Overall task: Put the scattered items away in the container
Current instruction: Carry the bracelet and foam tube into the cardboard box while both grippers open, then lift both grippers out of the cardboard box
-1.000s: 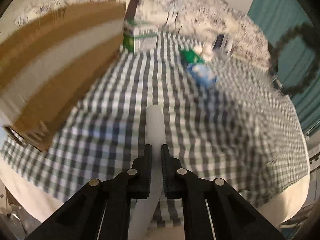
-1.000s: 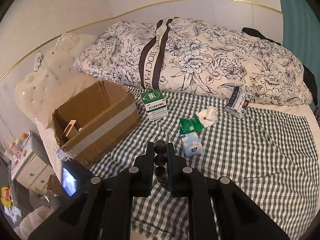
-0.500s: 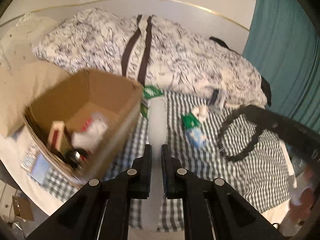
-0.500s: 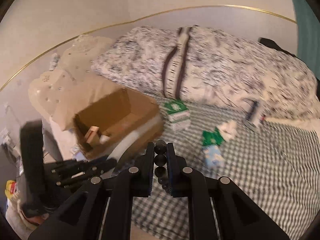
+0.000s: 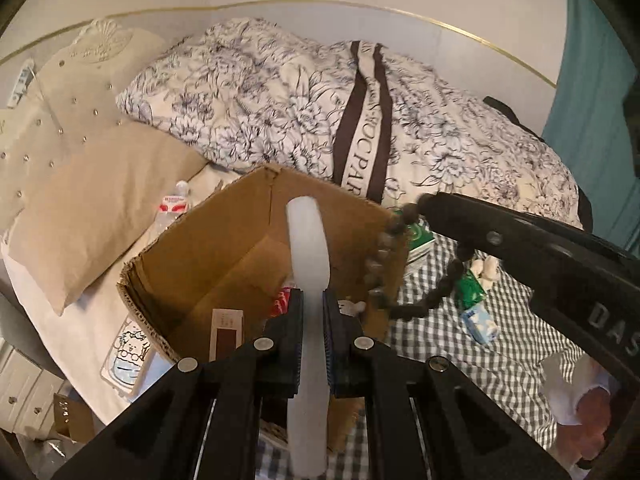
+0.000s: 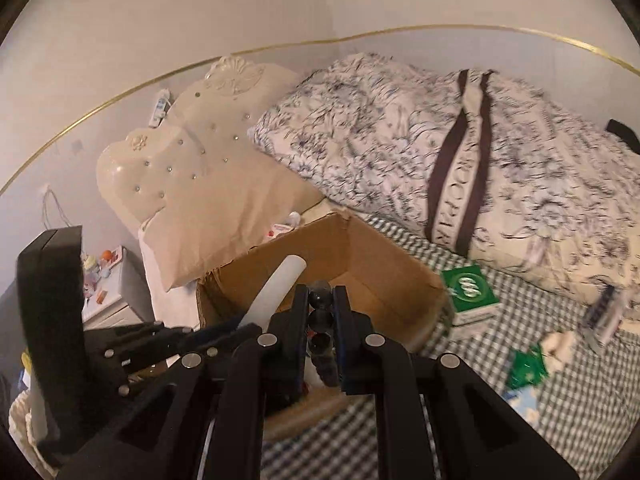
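Checked cloth (image 5: 500, 364) covers the bed where we see, from the left wrist, the floral duvet's band lettered "OCPAR" (image 5: 362, 160). Our left gripper (image 5: 312, 320) is clamped on a pale translucent stick (image 5: 306, 240) over the open cardboard box (image 5: 224, 256).

From the right wrist: a green "666" carton (image 6: 472, 292) lies beside the box (image 6: 384, 276); our right gripper (image 6: 322, 312) pinches a dark bead string (image 6: 320, 316) above its rim.

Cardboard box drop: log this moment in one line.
left tongs: shut on white strip | right tongs: shut on bead string | both over cardboard box
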`<state>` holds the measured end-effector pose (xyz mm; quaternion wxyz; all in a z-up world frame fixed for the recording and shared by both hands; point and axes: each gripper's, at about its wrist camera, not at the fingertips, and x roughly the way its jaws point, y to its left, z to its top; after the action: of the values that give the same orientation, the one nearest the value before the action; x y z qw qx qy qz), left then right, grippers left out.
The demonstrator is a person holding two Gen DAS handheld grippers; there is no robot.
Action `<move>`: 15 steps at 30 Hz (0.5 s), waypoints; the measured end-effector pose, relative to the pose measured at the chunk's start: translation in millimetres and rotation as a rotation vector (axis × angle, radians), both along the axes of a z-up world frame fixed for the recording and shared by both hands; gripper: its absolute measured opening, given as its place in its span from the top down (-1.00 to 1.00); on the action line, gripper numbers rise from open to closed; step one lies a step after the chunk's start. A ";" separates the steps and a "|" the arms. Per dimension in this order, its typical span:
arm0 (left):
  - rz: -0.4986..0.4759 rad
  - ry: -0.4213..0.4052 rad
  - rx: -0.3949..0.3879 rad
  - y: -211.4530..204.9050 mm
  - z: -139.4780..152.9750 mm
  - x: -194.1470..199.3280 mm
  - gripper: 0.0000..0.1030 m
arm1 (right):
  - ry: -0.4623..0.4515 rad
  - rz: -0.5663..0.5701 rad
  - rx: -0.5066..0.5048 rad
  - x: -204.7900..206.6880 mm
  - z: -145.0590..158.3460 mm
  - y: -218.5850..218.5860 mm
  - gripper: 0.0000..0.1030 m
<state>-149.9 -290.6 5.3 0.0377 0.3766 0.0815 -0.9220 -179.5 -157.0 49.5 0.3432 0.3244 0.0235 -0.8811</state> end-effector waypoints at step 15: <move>0.070 -0.004 0.007 9.7 -16.1 -2.4 -0.86 | 0.031 -0.244 -0.101 -31.4 -14.4 65.2 -0.61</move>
<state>-152.2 -280.9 -10.9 0.0689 0.3753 0.0976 -0.9192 -211.0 -91.8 35.1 0.2489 0.2935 -0.0553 -0.9213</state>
